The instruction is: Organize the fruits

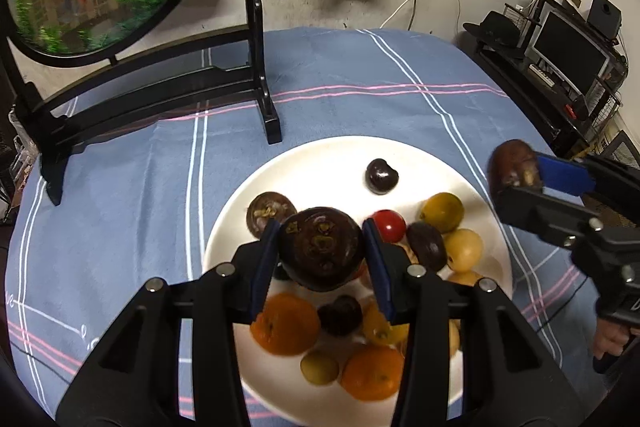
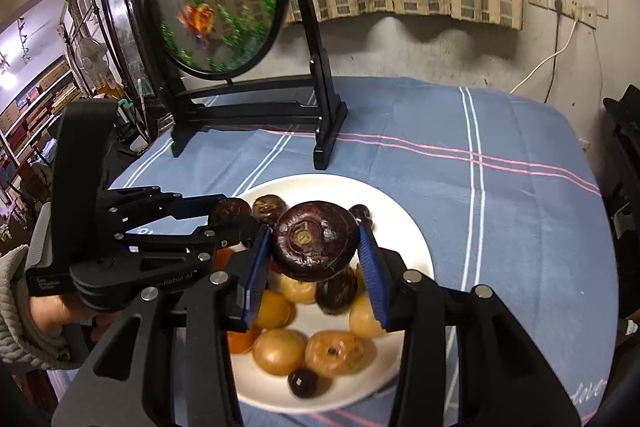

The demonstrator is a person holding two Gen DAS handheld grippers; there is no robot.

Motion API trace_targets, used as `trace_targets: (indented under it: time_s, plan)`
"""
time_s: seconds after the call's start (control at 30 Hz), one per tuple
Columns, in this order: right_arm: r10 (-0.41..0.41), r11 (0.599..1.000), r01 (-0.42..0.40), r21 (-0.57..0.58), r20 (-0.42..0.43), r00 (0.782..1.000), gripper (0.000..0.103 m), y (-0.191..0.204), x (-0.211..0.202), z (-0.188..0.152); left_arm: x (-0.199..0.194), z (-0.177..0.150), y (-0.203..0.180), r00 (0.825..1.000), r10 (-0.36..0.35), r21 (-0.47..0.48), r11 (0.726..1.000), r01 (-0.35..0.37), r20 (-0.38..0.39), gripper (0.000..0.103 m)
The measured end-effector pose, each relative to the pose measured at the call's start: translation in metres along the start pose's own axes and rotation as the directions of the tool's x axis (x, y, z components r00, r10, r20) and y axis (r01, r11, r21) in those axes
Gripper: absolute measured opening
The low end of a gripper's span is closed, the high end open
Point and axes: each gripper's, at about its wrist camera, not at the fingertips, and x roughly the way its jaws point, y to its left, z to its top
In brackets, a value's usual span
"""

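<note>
1. Over the white plate [image 1: 224, 227] on the striped tablecloth [image 1: 340, 115], we count two grippers, each clamped on one dark round fruit.
2. Our left gripper [image 1: 322, 251] pinches its dark fruit [image 1: 322, 247] above the pile, angled downward.
3. Our right gripper [image 2: 314, 247] grips its own fruit [image 2: 314, 239] likewise.
</note>
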Motion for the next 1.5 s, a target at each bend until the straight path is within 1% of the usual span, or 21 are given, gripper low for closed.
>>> trace_targets:
  time_s: [0.2, 0.3, 0.37, 0.4, 0.43, 0.53, 0.63, 0.73, 0.77, 0.83, 0.9, 0.97, 1.03, 1.1, 1.13, 1.17, 1.2, 1.27, 1.33, 1.37, 1.5]
  plan:
    - [0.000, 0.999, 0.001, 0.042, -0.039, 0.999, 0.044, -0.014, 0.031, -0.001, 0.026, 0.004, -0.001, 1.000, -0.010, -0.007, 1.000, 0.009, -0.030, 0.043]
    - [-0.005, 0.999, 0.008, 0.048, -0.073, 0.997, 0.044, -0.019, 0.047, -0.003, 0.036, 0.004, -0.003, 0.999, -0.007, -0.014, 1.000, 0.006, -0.039, 0.044]
    - [-0.019, 0.999, 0.023, 0.042, -0.098, 0.995, 0.044, -0.020, 0.057, -0.006, 0.042, 0.003, -0.002, 0.999, -0.011, -0.028, 1.000, 0.010, -0.047, 0.051]
    - [-0.026, 0.999, 0.030, 0.036, -0.118, 0.993, 0.045, -0.020, 0.064, -0.008, 0.044, 0.002, -0.002, 0.999, -0.009, -0.033, 0.999, 0.008, -0.052, 0.052]
    - [-0.029, 0.999, 0.033, 0.033, -0.126, 0.992, 0.046, -0.020, 0.067, -0.010, 0.045, 0.001, -0.001, 0.998, 0.002, -0.037, 0.999, -0.004, -0.058, 0.055]
    - [-0.056, 0.998, 0.059, 0.030, -0.106, 0.993, 0.060, -0.021, 0.066, -0.012, 0.045, -0.001, 0.005, 0.998, 0.013, -0.058, 0.998, -0.016, -0.063, 0.067]
    - [-0.062, 0.998, 0.064, 0.029, -0.078, 0.995, 0.061, -0.020, 0.056, -0.009, 0.037, -0.002, 0.007, 0.998, 0.032, -0.065, 0.997, -0.036, -0.057, 0.076]
    - [-0.064, 0.998, 0.066, 0.023, -0.059, 0.996, 0.061, -0.015, 0.041, -0.005, 0.018, -0.003, 0.006, 0.998, 0.055, -0.065, 0.996, -0.057, -0.039, 0.083]
    - [-0.064, 0.998, 0.065, 0.024, -0.051, 0.997, 0.061, -0.013, 0.035, -0.004, 0.010, -0.003, 0.006, 0.998, 0.064, -0.065, 0.996, -0.066, -0.029, 0.088]
    - [-0.064, 0.997, 0.065, 0.029, -0.035, 0.997, 0.061, -0.007, 0.018, -0.004, -0.006, -0.004, 0.005, 0.997, 0.080, -0.073, 0.994, -0.081, -0.019, 0.092]
    - [-0.072, 0.997, 0.072, 0.037, -0.021, 0.997, 0.062, 0.001, -0.001, -0.007, -0.025, -0.009, 0.005, 0.996, 0.089, -0.090, 0.992, -0.090, -0.015, 0.093]
    - [-0.073, 0.996, 0.073, 0.055, -0.009, 0.997, 0.063, 0.007, -0.019, -0.012, -0.049, -0.017, 0.003, 0.994, 0.110, -0.105, 0.988, -0.110, -0.007, 0.098]
    - [-0.083, 0.994, 0.083, 0.077, -0.002, 0.997, 0.064, 0.014, -0.038, -0.020, -0.070, -0.029, 0.002, 0.991, 0.136, -0.116, 0.984, -0.135, -0.004, 0.099]
    - [-0.116, 0.988, 0.117, 0.102, -0.018, 0.993, 0.074, 0.023, -0.056, -0.031, -0.090, -0.041, 0.002, 0.990, 0.142, -0.136, 0.981, -0.142, -0.006, 0.100]
    - [-0.127, 0.984, 0.130, 0.120, -0.029, 0.991, 0.082, 0.027, -0.064, -0.037, -0.097, -0.046, 0.003, 0.990, 0.140, -0.146, 0.979, -0.139, -0.008, 0.101]
    - [-0.122, 0.983, 0.125, 0.135, -0.031, 0.992, 0.086, 0.030, -0.072, -0.044, -0.108, -0.054, 0.004, 0.991, 0.134, -0.162, 0.978, -0.134, -0.011, 0.101]
    - [-0.110, 0.983, 0.113, 0.143, -0.026, 0.994, 0.088, 0.034, -0.079, -0.050, -0.117, -0.060, 0.006, 0.992, 0.125, -0.174, 0.977, -0.125, -0.009, 0.101]
    - [-0.088, 0.985, 0.091, 0.144, -0.023, 0.996, 0.090, 0.046, -0.094, -0.064, -0.134, -0.074, 0.007, 0.993, 0.115, -0.197, 0.974, -0.115, -0.013, 0.101]
    - [-0.078, 0.989, 0.082, 0.120, -0.034, 0.996, 0.090, 0.059, -0.103, -0.073, -0.143, -0.083, 0.007, 0.991, 0.130, -0.197, 0.971, -0.133, -0.030, 0.101]
    - [-0.073, 0.992, 0.077, 0.104, -0.040, 0.996, 0.090, 0.065, -0.107, -0.077, -0.150, -0.090, 0.006, 0.988, 0.152, -0.189, 0.969, -0.156, -0.036, 0.101]
    - [-0.056, 0.997, 0.059, 0.052, -0.056, 0.997, 0.090, 0.086, -0.122, -0.094, -0.169, -0.107, 0.001, 0.987, 0.156, -0.192, 0.969, -0.158, -0.026, 0.101]
